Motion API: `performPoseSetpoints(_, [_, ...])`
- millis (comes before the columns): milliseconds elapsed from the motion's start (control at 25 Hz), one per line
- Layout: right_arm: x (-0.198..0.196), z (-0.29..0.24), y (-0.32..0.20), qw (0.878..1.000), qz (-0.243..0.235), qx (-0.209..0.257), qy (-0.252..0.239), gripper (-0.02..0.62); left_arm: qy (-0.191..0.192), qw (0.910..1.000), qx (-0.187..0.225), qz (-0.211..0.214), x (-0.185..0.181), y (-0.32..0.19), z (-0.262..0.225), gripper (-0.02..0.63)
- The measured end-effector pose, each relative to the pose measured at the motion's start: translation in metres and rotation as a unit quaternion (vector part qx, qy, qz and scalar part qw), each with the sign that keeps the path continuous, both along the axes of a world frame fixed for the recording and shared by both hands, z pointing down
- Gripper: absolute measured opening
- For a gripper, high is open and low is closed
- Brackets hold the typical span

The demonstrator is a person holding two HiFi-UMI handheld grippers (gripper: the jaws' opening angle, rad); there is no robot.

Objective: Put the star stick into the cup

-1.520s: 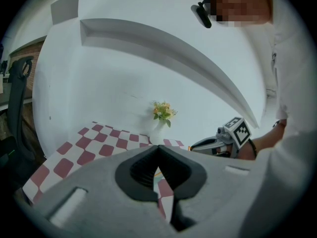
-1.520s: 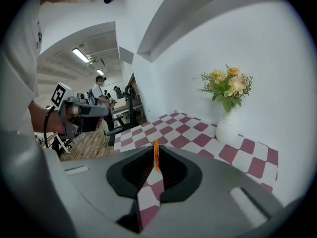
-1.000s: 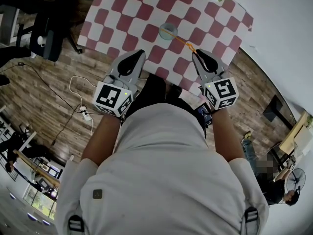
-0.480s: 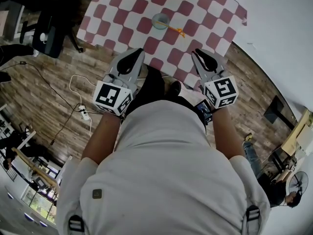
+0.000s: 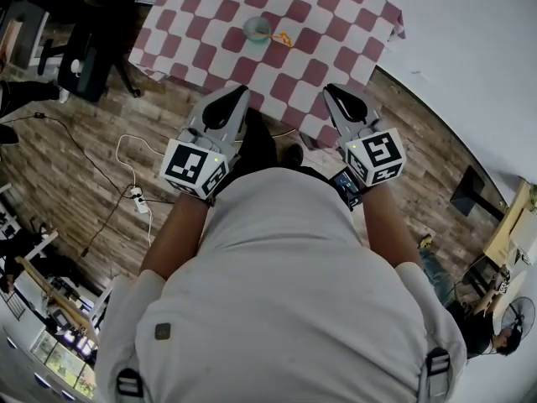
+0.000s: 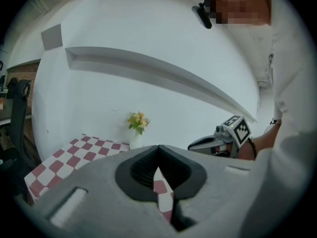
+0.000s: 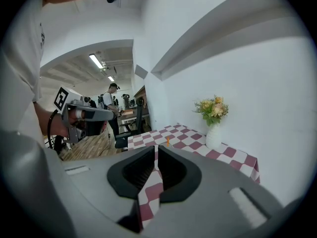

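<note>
Checkered table point(image 5: 319, 23) with cup point(image 5: 257, 29), wooden floor point(image 5: 84, 191)

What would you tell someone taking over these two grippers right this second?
Left gripper: fingers together, empty, by the table's near edge.
Right gripper: fingers all but together, empty, beside the left one.
Cup stands on the table. The stick's orange end shows at its rim, apparently in it.
Done: stick looks placed.
Left: check from closer that it really sits in the cup.
</note>
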State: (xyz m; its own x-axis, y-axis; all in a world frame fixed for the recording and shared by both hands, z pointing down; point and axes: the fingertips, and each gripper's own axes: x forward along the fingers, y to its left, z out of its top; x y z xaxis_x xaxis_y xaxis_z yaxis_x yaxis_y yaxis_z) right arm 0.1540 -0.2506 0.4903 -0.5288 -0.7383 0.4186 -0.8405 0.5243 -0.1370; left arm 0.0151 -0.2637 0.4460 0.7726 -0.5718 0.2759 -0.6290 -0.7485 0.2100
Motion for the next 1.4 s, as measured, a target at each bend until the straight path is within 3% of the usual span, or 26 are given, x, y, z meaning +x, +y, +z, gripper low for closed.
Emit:
performPoseSetpoints(800, [0.022, -0.080, 0.048, 0.995, -0.016, 0.103, -0.004, 0.009, 0.022, 0.9949, 0.098, -0.008, 0.036, 0.048, -0.073, 0.003])
performPoseSetpoints(1080, [0.024, -0.082, 0.064, 0.994, -0.029, 0.105, -0.022, 0.009, 0.017, 0.9937, 0.109, -0.019, 0.043, 0.066, -0.085, 0.003])
performPoseSetpoints(1400, [0.001, -0.081, 0.088, 0.992, -0.069, 0.092, -0.043, 0.009, 0.006, 0.9940, 0.098, -0.048, 0.026, 0.106, -0.090, 0.003])
